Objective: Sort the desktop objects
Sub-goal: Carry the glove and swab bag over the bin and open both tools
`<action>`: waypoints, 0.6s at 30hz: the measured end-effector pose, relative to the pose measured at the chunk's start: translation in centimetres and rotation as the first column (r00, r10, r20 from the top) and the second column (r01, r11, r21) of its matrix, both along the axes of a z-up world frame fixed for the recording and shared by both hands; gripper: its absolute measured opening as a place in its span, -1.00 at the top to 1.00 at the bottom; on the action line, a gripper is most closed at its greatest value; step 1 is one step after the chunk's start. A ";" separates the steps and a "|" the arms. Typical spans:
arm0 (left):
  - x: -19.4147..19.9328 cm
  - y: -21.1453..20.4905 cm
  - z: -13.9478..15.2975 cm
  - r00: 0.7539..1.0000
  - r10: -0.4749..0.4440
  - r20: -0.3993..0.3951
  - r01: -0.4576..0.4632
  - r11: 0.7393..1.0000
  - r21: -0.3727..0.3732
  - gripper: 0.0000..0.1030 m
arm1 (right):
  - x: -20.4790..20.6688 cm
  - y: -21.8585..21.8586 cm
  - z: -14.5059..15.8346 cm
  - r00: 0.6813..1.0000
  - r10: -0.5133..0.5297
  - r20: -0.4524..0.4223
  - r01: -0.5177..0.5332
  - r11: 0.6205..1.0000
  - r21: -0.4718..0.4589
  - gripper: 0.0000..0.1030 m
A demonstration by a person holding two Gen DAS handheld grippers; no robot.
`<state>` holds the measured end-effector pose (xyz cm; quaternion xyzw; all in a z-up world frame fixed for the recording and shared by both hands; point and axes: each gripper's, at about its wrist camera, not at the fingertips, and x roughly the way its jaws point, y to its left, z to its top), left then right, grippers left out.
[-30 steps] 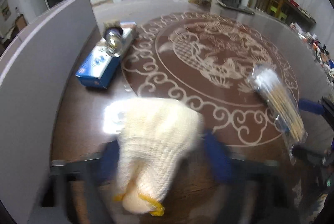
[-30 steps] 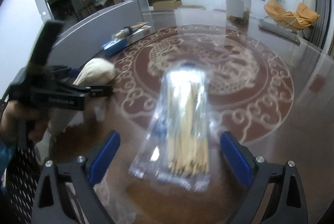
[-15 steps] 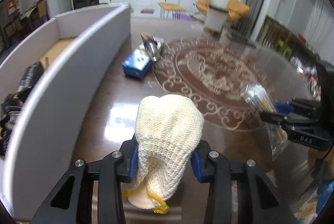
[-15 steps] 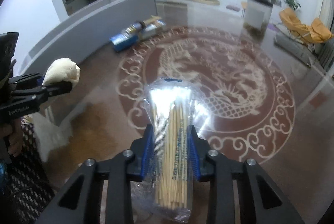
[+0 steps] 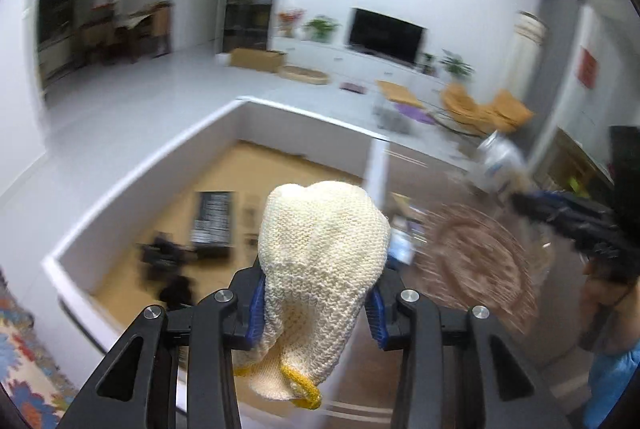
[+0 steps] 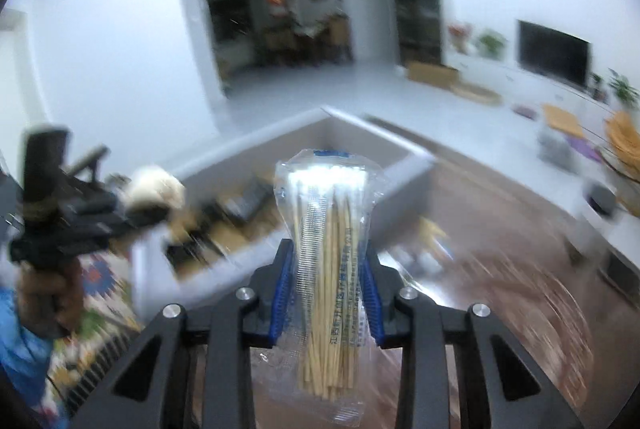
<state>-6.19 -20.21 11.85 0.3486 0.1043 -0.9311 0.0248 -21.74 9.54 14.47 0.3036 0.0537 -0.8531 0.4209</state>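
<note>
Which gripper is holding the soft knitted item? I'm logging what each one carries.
The left gripper: it clamps the cream knitted glove, while the right gripper grips a clear bag of cotton swabs.

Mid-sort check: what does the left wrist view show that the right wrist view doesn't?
Only left wrist: the left claw shut on the cream knit glove, seen close, and the patterned brown tabletop. Only right wrist: the right claw shut on the bag of wooden sticks. Both: the white-walled box with dark items inside, and the TV.
</note>
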 end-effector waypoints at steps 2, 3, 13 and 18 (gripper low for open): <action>-0.7 -2.9 -0.3 0.998 0.060 0.027 -0.059 0.998 -0.004 0.21 | -0.7 -4.7 0.8 0.998 0.059 0.012 -0.058 0.997 -0.044 0.36; -0.9 -4.4 -0.6 0.996 0.085 0.040 -0.085 0.996 -0.006 0.21 | -0.9 -6.6 0.8 0.996 0.082 0.021 -0.081 0.995 -0.056 0.36; -4.5 -11.0 -7.0 0.954 0.186 0.237 -0.183 0.982 -0.034 0.15 | -3.1 -23.4 -9.4 0.966 0.176 0.188 -0.215 0.954 0.208 0.33; -5.4 -11.0 -10.3 0.910 0.235 0.342 -0.224 0.972 -0.071 -0.08 | -3.8 -23.1 -11.4 0.963 0.152 0.222 -0.198 0.960 0.199 -0.71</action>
